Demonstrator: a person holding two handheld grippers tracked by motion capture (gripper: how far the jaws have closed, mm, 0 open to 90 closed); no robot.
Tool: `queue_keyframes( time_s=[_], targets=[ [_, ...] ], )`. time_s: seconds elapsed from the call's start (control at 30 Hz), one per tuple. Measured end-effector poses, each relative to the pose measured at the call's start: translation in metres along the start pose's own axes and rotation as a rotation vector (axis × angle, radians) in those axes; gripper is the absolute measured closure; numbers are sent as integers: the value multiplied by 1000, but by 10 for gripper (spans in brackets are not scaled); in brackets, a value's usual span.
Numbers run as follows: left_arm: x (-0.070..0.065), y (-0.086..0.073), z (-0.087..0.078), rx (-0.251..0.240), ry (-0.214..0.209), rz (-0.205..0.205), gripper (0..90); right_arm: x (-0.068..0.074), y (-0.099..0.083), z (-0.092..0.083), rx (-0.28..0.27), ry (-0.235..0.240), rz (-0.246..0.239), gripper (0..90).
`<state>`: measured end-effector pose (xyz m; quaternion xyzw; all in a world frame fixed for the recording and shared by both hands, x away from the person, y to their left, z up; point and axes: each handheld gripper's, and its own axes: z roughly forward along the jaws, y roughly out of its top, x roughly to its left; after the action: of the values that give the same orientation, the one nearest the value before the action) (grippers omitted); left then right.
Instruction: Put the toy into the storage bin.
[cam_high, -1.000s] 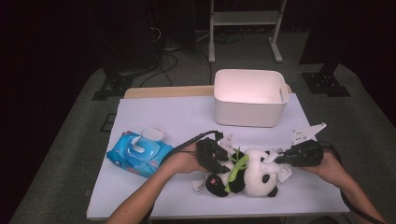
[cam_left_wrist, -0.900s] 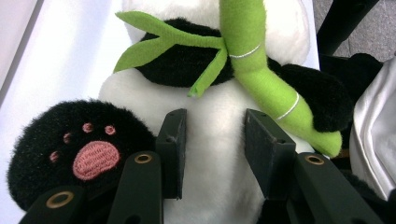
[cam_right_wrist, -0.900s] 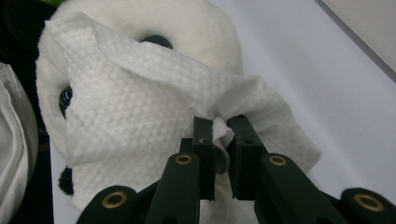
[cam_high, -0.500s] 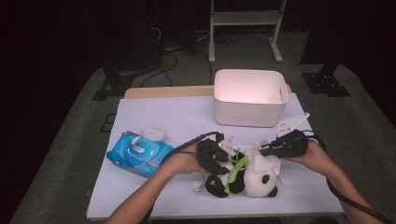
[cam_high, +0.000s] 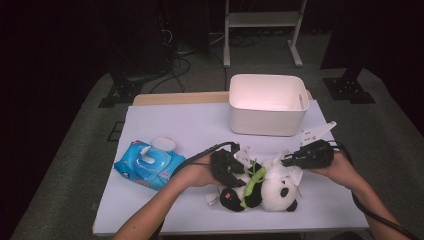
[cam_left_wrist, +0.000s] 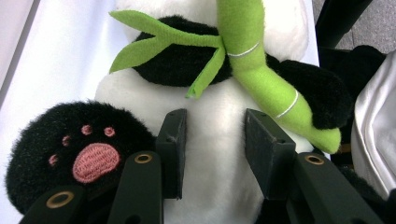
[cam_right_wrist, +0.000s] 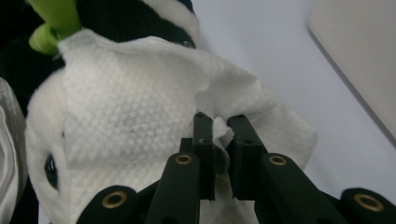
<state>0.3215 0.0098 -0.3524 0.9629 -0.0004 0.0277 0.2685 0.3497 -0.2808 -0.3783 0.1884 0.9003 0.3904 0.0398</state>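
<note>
While the left gripper (cam_left_wrist: 212, 154) clenches the black-and-white plush panda's (cam_high: 272, 187) belly, the right gripper's (cam_right_wrist: 219, 135) thin pinch on the white embossed wipe (cam_right_wrist: 135, 121) could slip mid-stroke.

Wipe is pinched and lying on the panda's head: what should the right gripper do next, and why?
Probably drag the wipe across the panda. The right gripper pinches its edge, it drapes the head, and the left gripper steadies the belly.

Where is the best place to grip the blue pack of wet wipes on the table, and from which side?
The wipes pack lies flat, lid up. I would probably grip it across its narrower width, coming from above, jaws on the two long edges; the soft sides should give slightly.
</note>
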Motion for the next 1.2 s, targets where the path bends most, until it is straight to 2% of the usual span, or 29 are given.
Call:
queue_keyframes(
  time_s=[0.2, 0.33, 0.47, 0.7, 0.77, 0.8, 0.83, 0.93, 1.07, 1.2],
  targets=[
    [2, -1, 0, -4, 3, -6, 591, -3, -31, -6, -11, -10, 61, 819],
    [4, -1, 1, -8, 5, -11, 594, 3, -40, -10, -5, -27, 59, 817],
    [10, 0, 3, -1, 19, -24, 596, 11, -33, -13, -5, -34, 32, 818],
    [18, 1, 6, -2, 34, -50, 596, 22, -6, -11, -41, -5, -31, 819],
    [21, 2, 6, 3, 34, -52, 595, 28, 4, -9, -40, -8, -61, 818],
    [21, 2, 6, 3, 34, -52, 594, 28, 4, -9, -40, -8, -61, 818],
    [23, 3, 7, 8, 33, -61, 595, 33, 12, -7, -50, 11, -86, 819],
    [24, 3, 7, 12, 30, -60, 593, 40, 19, -3, -42, 5, -127, 819],
    [24, 2, 7, 3, 29, -63, 593, 43, 19, -5, -43, 10, -127, 818],
    [25, 0, 7, -17, 27, -76, 593, 42, 8, -11, -46, 10, -98, 818]
  ],
)
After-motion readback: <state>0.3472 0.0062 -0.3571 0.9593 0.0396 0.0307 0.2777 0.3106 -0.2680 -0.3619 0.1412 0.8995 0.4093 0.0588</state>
